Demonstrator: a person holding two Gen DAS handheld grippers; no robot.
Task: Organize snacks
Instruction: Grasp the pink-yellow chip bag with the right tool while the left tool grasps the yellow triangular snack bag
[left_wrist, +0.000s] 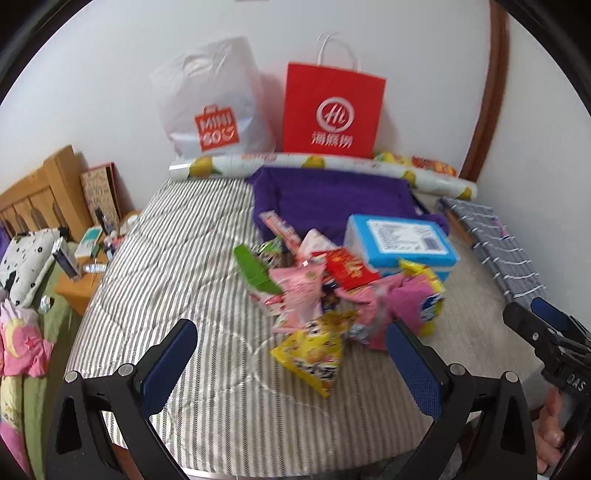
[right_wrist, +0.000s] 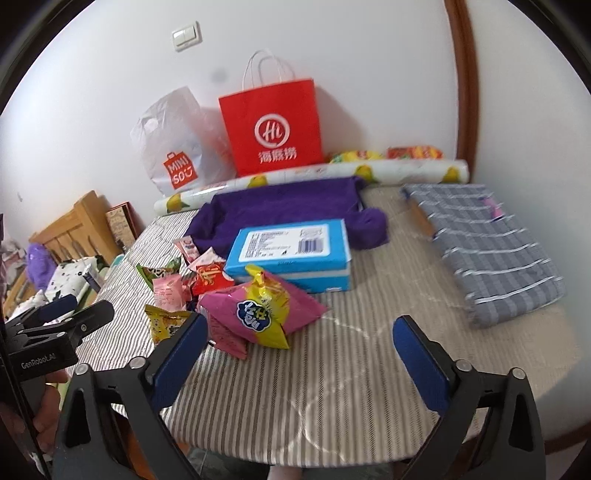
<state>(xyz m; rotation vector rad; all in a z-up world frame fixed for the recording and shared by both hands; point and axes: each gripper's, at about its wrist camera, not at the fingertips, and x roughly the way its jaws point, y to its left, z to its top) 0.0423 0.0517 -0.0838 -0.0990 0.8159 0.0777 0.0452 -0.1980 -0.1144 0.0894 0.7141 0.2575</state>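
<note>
Right now both grippers are hovering empty over the near edge of a striped cloth (left_wrist: 177, 251) spread on a table: the left gripper (left_wrist: 291, 349) is holding its blue-padded fingers spread wide, and the right gripper (right_wrist: 301, 341) is doing the same. Snack packets are lying in a loose heap mid-table, with a yellow packet (left_wrist: 314, 354) sitting nearest the left gripper and a big pink-and-yellow bag (right_wrist: 258, 314) lying just ahead of the right gripper's left finger. A blue box (right_wrist: 291, 254) is resting right behind the heap, touching it, and a purple fabric bin (left_wrist: 328, 199) is sitting behind that. A red paper bag (left_wrist: 332, 110) and a white plastic bag (left_wrist: 214, 107) are leaning against the wall, behind a lemon-print roll (right_wrist: 325, 173).
</note>
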